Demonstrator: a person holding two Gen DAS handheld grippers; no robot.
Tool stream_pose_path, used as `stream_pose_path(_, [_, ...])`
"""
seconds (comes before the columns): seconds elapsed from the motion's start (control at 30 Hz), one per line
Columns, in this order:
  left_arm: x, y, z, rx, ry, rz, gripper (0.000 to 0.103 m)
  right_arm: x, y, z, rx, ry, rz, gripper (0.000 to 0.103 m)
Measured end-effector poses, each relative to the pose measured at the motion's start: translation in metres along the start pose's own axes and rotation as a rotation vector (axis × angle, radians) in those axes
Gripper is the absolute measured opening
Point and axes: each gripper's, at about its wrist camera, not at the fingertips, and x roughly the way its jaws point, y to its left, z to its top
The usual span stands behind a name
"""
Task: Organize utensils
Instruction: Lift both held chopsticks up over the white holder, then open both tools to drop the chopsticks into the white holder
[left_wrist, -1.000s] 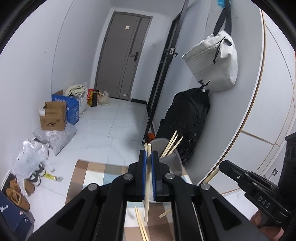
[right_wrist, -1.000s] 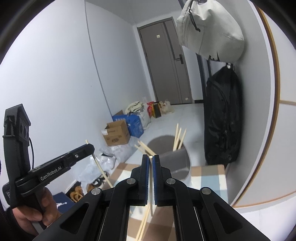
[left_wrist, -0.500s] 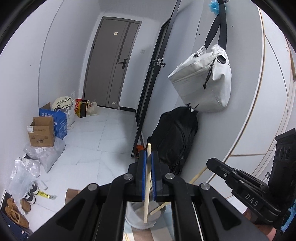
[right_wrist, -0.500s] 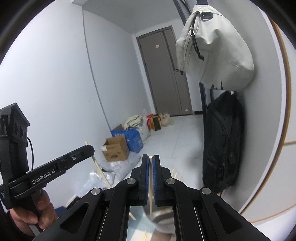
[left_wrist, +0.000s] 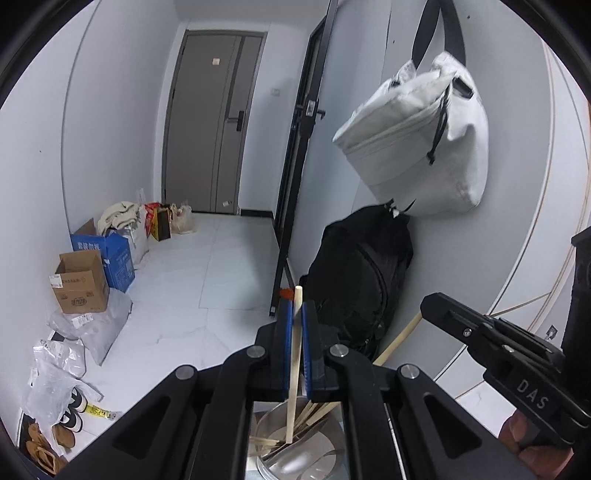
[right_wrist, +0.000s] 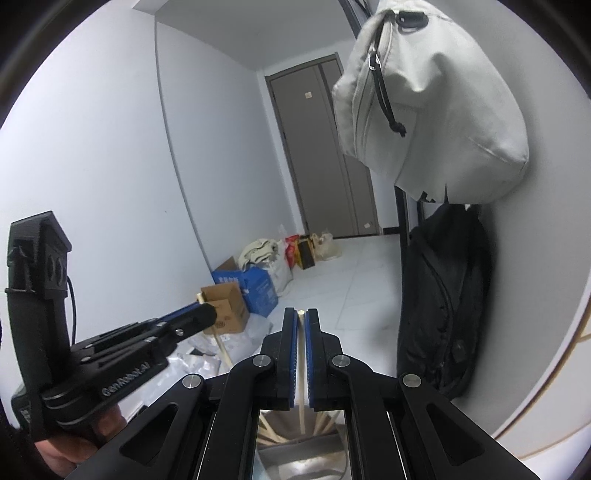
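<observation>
My left gripper (left_wrist: 294, 314) is shut on a wooden chopstick (left_wrist: 293, 369) that hangs upright, its lower end inside a steel utensil cup (left_wrist: 295, 456) directly below. Several chopsticks lean in that cup. My right gripper (right_wrist: 301, 317) is shut on another wooden chopstick (right_wrist: 302, 387), also upright over the same cup (right_wrist: 301, 461). The right gripper also shows at the right of the left wrist view (left_wrist: 428, 308), its chopstick (left_wrist: 400, 338) slanting down to the cup. The left gripper shows at the left of the right wrist view (right_wrist: 207, 314).
A white bag (left_wrist: 417, 147) hangs on the right wall above a black backpack (left_wrist: 362, 280). Cardboard and blue boxes (left_wrist: 81, 284), plastic bags and shoes (left_wrist: 70, 417) line the left wall. A grey door (left_wrist: 210, 122) closes the far end.
Both grippers rose and now hold their chopsticks upright above the cup, which has dropped to the bottom edge of both views. The checked mat is out of view.
</observation>
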Motion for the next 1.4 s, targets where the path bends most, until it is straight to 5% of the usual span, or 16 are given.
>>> stream_pose_path(0.5, [0.036, 0.01, -0.008, -0.022, 0.074, 0.007, 0.001, 0.034, -0.009, -0.012, -0.009, 0.077, 0.021, 0.003])
stream_pose_path(1.0, [0.061, 0.008, -0.029, -0.005, 0.213, -0.155, 0.001, 0.064, -0.023, -0.042, -0.004, 0.195, 0.05, 0.004])
stream_pose_path(1.4, [0.082, 0.014, -0.038, -0.009, 0.338, -0.198, 0.001, 0.087, -0.041, -0.064, 0.059, 0.274, 0.072, 0.004])
